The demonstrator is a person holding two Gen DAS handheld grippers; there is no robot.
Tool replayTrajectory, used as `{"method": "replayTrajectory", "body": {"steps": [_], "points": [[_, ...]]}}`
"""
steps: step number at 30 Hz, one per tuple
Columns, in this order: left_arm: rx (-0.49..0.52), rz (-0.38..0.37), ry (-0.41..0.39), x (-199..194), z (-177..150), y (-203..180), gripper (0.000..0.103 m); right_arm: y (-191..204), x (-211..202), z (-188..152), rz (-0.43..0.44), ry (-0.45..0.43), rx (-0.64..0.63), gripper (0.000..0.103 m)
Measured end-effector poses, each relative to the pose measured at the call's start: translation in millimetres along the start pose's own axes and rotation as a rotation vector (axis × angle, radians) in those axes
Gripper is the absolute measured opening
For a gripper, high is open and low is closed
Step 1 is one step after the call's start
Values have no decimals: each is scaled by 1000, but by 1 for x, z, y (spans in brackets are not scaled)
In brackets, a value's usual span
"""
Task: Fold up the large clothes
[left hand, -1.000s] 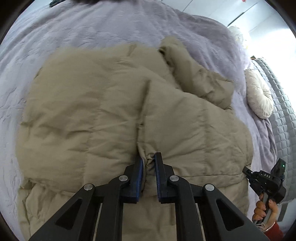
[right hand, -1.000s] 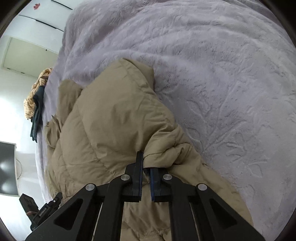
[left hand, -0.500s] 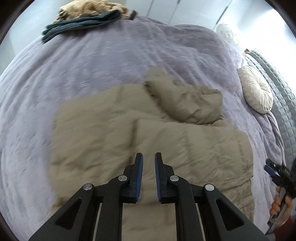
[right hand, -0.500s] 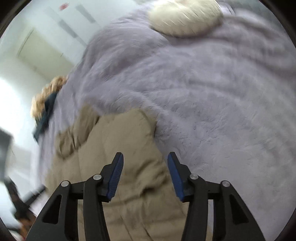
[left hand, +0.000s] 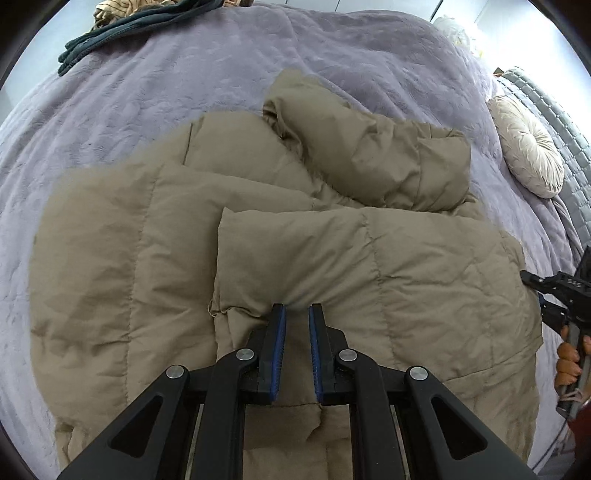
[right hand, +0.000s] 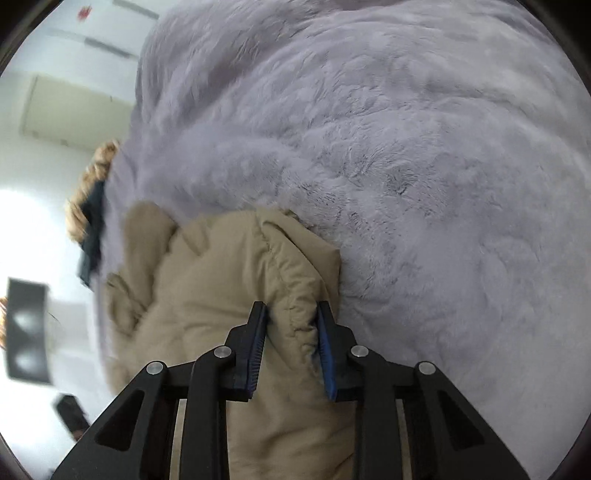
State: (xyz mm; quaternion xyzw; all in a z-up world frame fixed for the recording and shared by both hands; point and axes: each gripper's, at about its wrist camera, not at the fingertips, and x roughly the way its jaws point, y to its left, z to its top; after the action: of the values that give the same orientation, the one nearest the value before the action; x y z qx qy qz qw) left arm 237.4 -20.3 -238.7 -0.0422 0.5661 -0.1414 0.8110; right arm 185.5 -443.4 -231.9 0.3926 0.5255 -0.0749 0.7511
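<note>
1. Two tools are in your hands above a tan puffer coat (left hand: 229, 266) that lies spread on a bed with a lavender plush blanket (left hand: 177, 88).
2. Your left tool (left hand: 295, 314) hovers over the near part of the coat with its blue-lined jaws drawn almost together; only a narrow slot shows between them, and no fabric is in it.
3. Your right tool (right hand: 290, 312) sits at the coat's right edge, and its jaws are closing with a puffy stitched edge of the coat between them (the fabric fills the gap, though I cannot tell whether the pads press on it yet).
4. In the left wrist view the coat lies flat across the middle of the bed, one front panel folded over the body, and a bulky sleeve (left hand: 373, 158) bunched across the far side.
5. At that view's right edge you can see the right tool and the hand (left hand: 569, 360) that grips its handle, just beside the coat's hem.
6. Farther off, a round cream cushion (left hand: 528, 147) rests near the grey quilted headboard (left hand: 554, 110), and dark teal clothing (left hand: 125, 29) lies at the far edge of the bed.
</note>
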Motion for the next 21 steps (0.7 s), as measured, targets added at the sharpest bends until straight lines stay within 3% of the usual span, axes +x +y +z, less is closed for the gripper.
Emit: {"method": "replayTrajectory", "body": {"steps": [6, 12, 18, 21], "points": [[-4, -1, -2, 5, -1, 1, 15, 8, 7, -11, -89, -39, -75, 32], [-15, 0, -18, -20, -2, 6, 15, 33, -30, -23, -198, -109, -183, 34], [-16, 16, -33, -51, -14, 14, 15, 46, -67, -47, -231, -141, -236, 34], [-13, 34, -18, -61, -24, 18, 15, 43, -83, -71, -212, -124, -233, 40]]}}
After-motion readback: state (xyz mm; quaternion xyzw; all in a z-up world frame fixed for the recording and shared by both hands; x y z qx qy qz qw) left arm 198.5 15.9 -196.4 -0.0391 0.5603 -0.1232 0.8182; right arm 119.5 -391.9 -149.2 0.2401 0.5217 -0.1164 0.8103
